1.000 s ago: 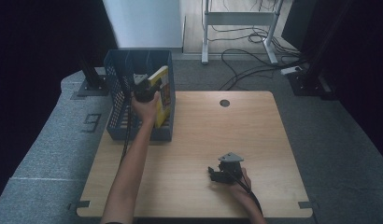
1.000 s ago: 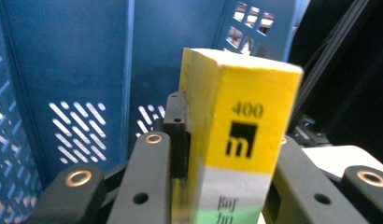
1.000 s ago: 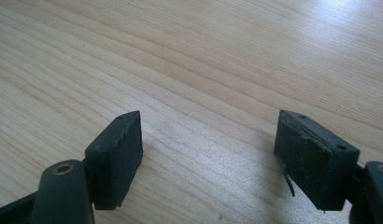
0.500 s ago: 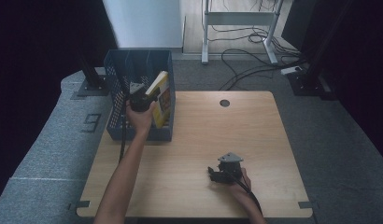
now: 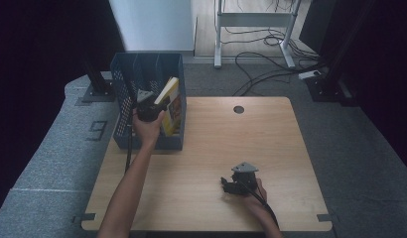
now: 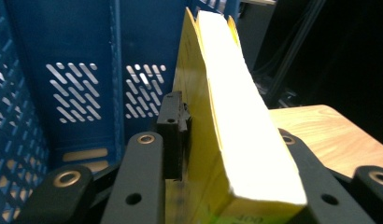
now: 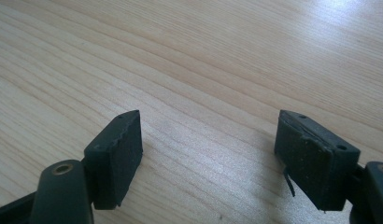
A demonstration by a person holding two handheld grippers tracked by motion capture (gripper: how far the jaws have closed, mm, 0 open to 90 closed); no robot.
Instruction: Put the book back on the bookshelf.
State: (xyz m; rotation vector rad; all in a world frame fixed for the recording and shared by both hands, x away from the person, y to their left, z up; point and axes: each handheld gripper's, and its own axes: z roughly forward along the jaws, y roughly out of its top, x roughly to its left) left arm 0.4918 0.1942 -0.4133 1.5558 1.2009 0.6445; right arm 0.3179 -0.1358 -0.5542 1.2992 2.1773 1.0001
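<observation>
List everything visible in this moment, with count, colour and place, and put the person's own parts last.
book: one, yellow, leaning in the rightmost slot of the file rack, between the left jaws
file rack: one, blue, slotted, at the table's far left corner
table: one, light wood, with a round cable hole near its far edge
cables: several, dark, on the floor beyond the table
desk frame: one, white, at the back
left hand-held gripper: one, black, jaws just been opening, book between them, one pad close against the cover
right hand-held gripper: one, black, open, empty, low over the table's near right part
forearms: two, entering from the bottom edge
</observation>
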